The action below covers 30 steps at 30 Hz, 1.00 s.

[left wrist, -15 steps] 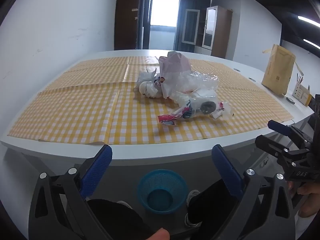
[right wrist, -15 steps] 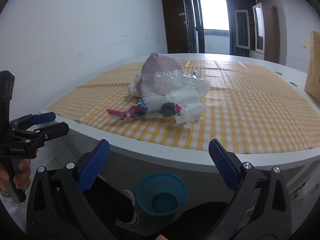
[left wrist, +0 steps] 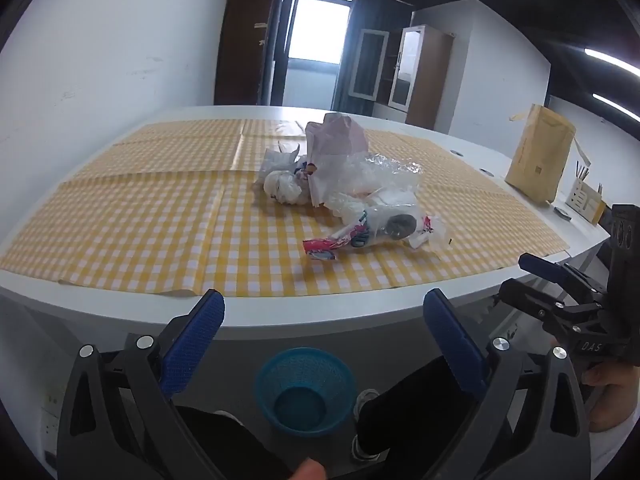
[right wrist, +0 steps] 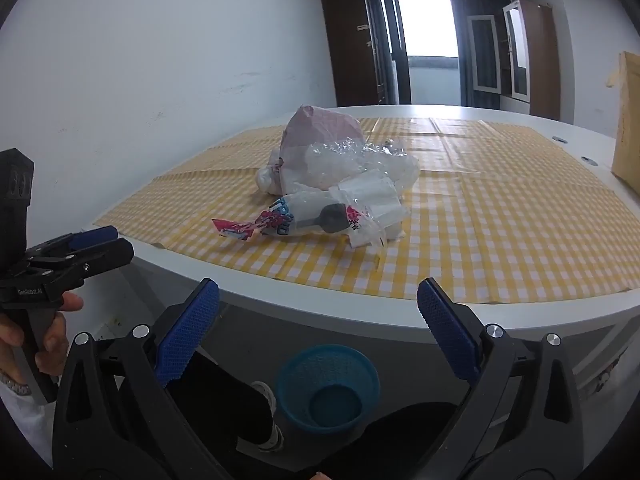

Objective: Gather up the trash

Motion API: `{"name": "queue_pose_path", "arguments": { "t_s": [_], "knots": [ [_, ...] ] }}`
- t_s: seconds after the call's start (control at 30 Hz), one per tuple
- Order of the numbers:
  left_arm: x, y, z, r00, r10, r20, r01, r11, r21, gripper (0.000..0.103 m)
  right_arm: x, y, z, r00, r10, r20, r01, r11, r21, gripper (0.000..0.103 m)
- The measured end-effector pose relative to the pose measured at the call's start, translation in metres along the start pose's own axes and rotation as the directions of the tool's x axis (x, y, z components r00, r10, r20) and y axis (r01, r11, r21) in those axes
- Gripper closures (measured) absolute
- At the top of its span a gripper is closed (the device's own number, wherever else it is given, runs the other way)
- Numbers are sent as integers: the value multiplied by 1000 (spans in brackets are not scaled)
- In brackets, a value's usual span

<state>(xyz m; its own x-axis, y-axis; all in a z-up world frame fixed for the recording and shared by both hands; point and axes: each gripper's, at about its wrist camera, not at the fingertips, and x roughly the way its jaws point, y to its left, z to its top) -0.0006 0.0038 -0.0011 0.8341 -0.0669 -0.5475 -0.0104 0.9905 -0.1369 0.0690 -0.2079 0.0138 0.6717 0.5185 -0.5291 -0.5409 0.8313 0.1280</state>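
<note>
Trash pile (left wrist: 344, 184) sits pretty much mid-worktop on the yellow checked cloth (left wrist: 160, 224): a pinkish paper bag (left wrist: 336, 140) standing up at the back, crinkly clear plastic (left wrist: 388, 172) bunched against it, a knotted white bag (left wrist: 282, 188) on the far-left side, and a clear bag with a dark round thing inside (left wrist: 396, 226) lying nearest the edge, with a red and pink wrapper (left wrist: 324, 245) sticking out from it. Left gripper (left wrist: 324, 334) hangs off the near edge of the white worktop (left wrist: 280, 312), blue-padded fingers (left wrist: 192, 338) spread wide with nothing between them. Right gripper (right wrist: 320, 328) is in the same pose off to the side, fingers (right wrist: 448, 328) spread just as wide and holding nothing. Neither one touches the trash; both are well apart from it. Down on the floor below the worktop edge sits a small blue mesh basket (left wrist: 306, 390), between the person's dark trouser legs. A brown padded envelope (left wrist: 540, 160) stands upright near the worktop's right side.
</note>
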Motion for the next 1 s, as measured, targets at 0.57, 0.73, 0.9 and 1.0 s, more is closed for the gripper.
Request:
{"name": "queue_pose_path", "arguments": {
  "t_s": [0.57, 0.73, 0.9, 1.0],
  "knots": [
    [-3, -4, -2, 997, 65, 40, -66, 997, 32, 6, -3, 6, 0, 1000, 11, 1, -11, 1000, -14, 9],
    [-2, -3, -1, 999, 41, 25, -42, 999, 33, 6, -2, 4, 0, 1000, 13, -5, -13, 1000, -10, 9],
    [0, -4, -3, 1000, 25, 11, -25, 999, 38, 6, 0, 5, -2, 1000, 13, -11, -13, 1000, -9, 9],
    [0, -4, -4, 1000, 20, 8, -21, 999, 32, 6, 1, 6, -3, 1000, 12, -13, -13, 1000, -12, 9]
  ]
}}
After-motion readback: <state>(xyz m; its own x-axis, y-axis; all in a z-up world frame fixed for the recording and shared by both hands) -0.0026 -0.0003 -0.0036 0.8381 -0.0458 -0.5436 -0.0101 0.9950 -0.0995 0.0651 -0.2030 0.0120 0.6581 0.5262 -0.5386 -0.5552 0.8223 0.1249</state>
